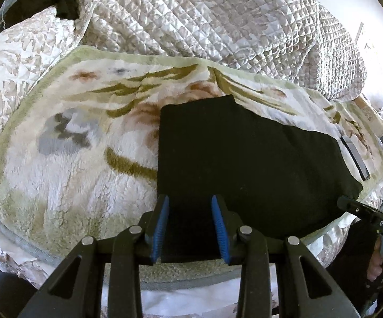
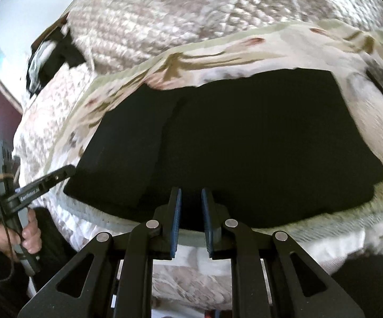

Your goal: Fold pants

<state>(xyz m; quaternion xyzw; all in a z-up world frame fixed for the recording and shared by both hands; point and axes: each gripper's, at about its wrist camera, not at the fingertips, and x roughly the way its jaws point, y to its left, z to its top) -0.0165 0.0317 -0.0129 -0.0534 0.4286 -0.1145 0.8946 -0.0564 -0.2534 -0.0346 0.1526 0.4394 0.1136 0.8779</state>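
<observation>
Black pants (image 1: 244, 164) lay flat on a fleece floral blanket (image 1: 67, 164) on the bed, already doubled into a wide block, a layer edge showing toward the left in the right wrist view. Left gripper (image 1: 190, 228) was spread, straddling the near left edge of the cloth, nothing pinched yet. Right gripper (image 2: 190, 222) was partly spread over the near hem, also holding nothing. Likely step: grab near edge for the next fold. To do it well, pinch all layers at both near points together, lift evenly, and keep edges lined up; fleece may drag the cloth.
</observation>
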